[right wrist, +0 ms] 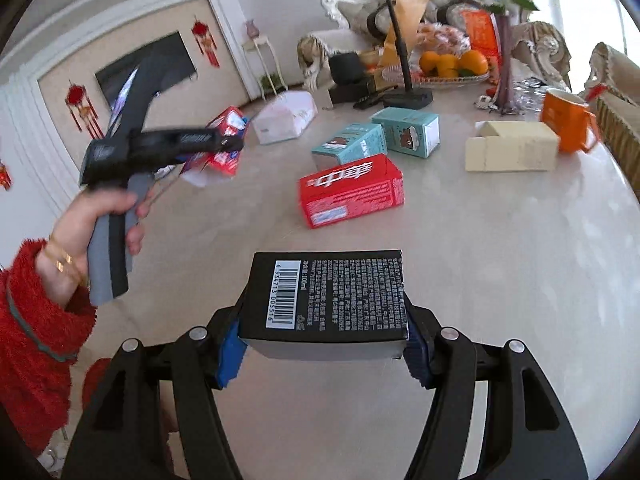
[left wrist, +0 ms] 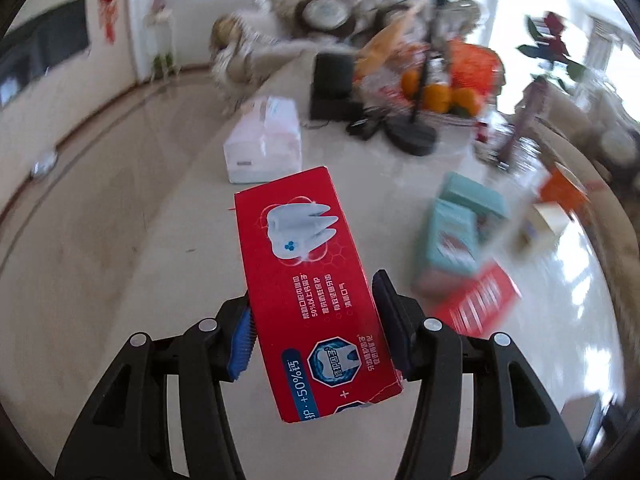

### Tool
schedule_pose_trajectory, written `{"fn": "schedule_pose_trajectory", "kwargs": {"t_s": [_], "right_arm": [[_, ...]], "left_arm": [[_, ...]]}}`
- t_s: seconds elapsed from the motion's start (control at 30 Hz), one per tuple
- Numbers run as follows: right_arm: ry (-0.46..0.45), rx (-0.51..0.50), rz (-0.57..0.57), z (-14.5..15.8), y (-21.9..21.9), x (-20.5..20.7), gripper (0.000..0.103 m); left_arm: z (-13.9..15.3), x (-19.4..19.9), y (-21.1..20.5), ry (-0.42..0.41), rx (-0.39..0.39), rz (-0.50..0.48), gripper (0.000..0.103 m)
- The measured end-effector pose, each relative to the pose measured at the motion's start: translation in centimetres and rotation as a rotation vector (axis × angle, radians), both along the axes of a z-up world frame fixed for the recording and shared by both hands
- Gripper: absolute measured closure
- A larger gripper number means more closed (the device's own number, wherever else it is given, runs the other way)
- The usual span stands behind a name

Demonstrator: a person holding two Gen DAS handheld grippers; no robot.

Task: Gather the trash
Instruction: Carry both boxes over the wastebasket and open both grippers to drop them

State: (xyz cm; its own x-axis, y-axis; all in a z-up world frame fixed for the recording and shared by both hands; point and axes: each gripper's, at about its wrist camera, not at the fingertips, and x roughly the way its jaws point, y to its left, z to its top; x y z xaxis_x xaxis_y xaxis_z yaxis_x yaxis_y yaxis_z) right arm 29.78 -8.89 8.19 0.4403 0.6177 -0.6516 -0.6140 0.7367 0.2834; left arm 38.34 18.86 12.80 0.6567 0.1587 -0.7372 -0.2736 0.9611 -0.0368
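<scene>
Gripping a box in each tool, you have both loads lifted clear of the table. Your left gripper is clamped across the red toothpaste carton, its long axis running toward 12 o'clock. Your right gripper is clamped on the black box, long axis 9-to-3. The red carton lies at 12 o'clock, nearer your right hand, but neither gripper is free.
</scene>
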Motion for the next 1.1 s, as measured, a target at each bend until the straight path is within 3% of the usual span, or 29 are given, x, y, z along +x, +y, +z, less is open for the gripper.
{"fn": "schedule_pose_trajectory", "kwargs": {"t_s": [0.3, 0.43, 0.53, 0.63, 0.83, 1.0, 1.1], "right_arm": [[-0.019, 0.148, 0.011, 0.7, -3.6, -12.4, 0.041], [-0.003, 0.176, 0.015, -0.2, -4.8, -17.0, 0.041], [0.049, 0.155, 0.011, -2.6, -5.5, -20.0, 0.041], [0.128, 0.136, -0.002, -5.7, -5.6, -20.8, 0.041], [0.254, 0.019, -0.027, -12.7, -4.9, -21.0, 0.041], [0.35, -0.057, -0.043, -17.6, -4.6, -21.1, 0.041], [0.379, -0.085, -0.047, -18.9, -4.6, -21.4, 0.041]], "left_arm": [[0.7, -18.5, -6.5, -0.109, 0.073, -0.219, 0.05], [-2.3, -25.5, -9.5, -0.09, 0.022, -0.31, 0.049], [-5.8, -29.6, -11.7, -0.048, -0.014, -0.361, 0.049], [-10.1, -31.8, -13.6, 0.023, -0.018, -0.386, 0.049], [-18.9, -31.9, -15.0, 0.191, -0.091, -0.375, 0.049], [-24.0, -32.0, -16.5, 0.293, -0.082, -0.429, 0.049], [-25.5, -31.6, -16.9, 0.342, -0.106, -0.446, 0.048]]}}
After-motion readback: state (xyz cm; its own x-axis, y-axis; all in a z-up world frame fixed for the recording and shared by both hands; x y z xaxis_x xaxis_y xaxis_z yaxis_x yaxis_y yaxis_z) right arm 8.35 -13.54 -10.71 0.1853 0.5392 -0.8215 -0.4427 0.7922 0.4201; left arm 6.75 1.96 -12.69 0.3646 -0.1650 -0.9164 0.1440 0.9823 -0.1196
